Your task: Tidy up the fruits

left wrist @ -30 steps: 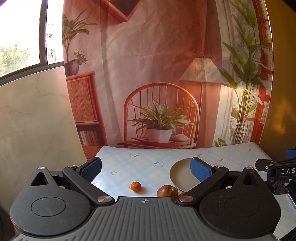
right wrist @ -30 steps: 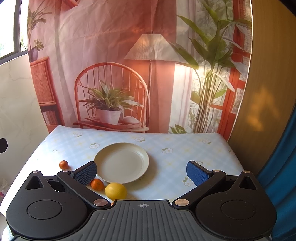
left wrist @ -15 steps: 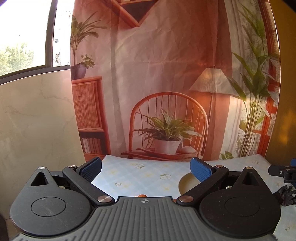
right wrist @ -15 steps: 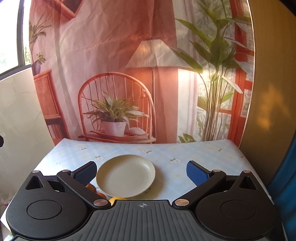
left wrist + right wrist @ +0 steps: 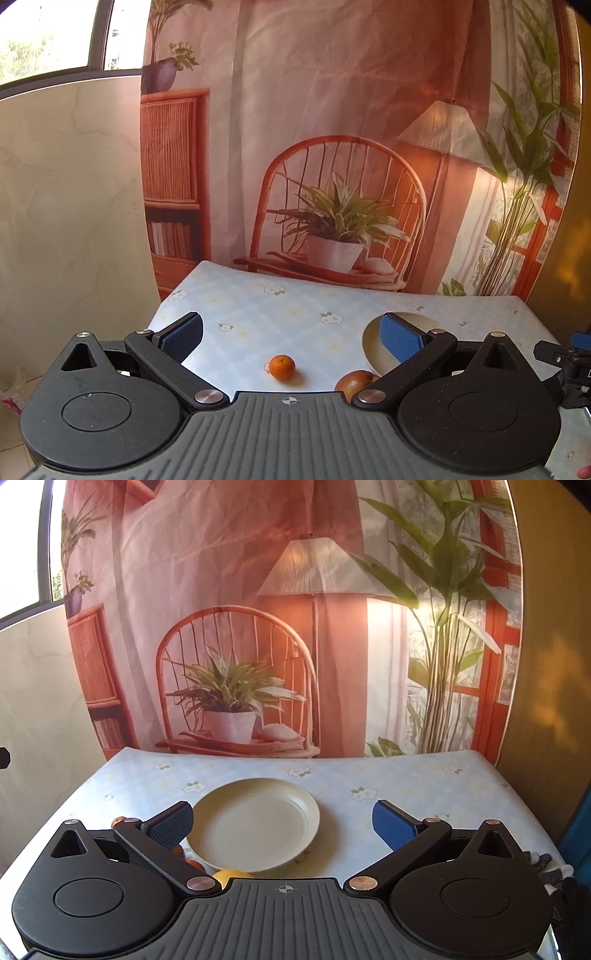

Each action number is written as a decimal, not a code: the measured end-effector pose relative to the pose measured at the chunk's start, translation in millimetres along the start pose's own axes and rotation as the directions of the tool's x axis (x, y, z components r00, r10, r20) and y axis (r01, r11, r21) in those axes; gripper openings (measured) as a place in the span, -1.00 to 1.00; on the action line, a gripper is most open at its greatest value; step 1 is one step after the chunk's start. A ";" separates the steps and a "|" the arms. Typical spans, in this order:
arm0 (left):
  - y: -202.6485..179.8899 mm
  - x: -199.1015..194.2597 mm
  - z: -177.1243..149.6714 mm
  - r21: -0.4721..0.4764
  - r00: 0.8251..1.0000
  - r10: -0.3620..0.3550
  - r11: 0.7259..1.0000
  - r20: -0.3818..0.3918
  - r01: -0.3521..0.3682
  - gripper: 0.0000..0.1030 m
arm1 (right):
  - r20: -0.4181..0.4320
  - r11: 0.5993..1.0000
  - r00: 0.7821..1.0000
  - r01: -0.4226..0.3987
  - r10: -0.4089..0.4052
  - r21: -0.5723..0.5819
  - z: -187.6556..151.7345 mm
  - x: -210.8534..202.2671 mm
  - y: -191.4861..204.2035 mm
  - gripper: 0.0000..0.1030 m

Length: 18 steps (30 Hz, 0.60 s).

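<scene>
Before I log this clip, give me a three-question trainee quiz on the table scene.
1. True or false: the plate already holds fruit.
2. Which fruit lies between the left gripper's fingers in its view? A) lemon B) small orange C) banana
3. Fill in: both the left gripper and the right gripper are ____.

Key:
1. False; the plate is bare.
2. B; the small orange sits on the tablecloth, untouched. The lemon peeks out only in the right view.
3. Open, holding nothing.

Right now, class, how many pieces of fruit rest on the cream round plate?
0. The cream round plate is bare; the small orange mandarin and yellow lemon lie on the tablecloth beside it. Others may be hidden.
</scene>
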<state>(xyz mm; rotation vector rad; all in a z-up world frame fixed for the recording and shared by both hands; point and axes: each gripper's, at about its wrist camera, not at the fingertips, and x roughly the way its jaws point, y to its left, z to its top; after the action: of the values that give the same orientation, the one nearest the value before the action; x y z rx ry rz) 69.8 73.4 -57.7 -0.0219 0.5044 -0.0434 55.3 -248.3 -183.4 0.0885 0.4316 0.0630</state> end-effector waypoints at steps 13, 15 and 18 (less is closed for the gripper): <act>-1.2 36.2 -17.2 0.213 0.992 0.102 0.970 0.074 -0.116 1.00 | -0.095 0.989 0.994 0.048 -0.061 -0.138 -30.2 39.6 23.4 1.00; -1.4 39.7 -19.5 0.220 0.994 0.089 0.970 0.066 -0.102 1.00 | -0.118 0.989 0.992 0.035 -0.052 -0.143 -33.8 43.9 24.1 1.00; -0.9 44.0 -23.8 0.210 0.997 0.064 0.975 0.043 -0.072 1.00 | -0.143 0.991 0.989 0.011 -0.030 -0.132 -38.1 47.8 23.0 0.99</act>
<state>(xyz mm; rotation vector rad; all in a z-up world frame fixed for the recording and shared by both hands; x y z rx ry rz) 96.8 70.2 -99.7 0.2029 0.4620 -0.0294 81.7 -218.9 -235.4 -0.0505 0.5722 0.0775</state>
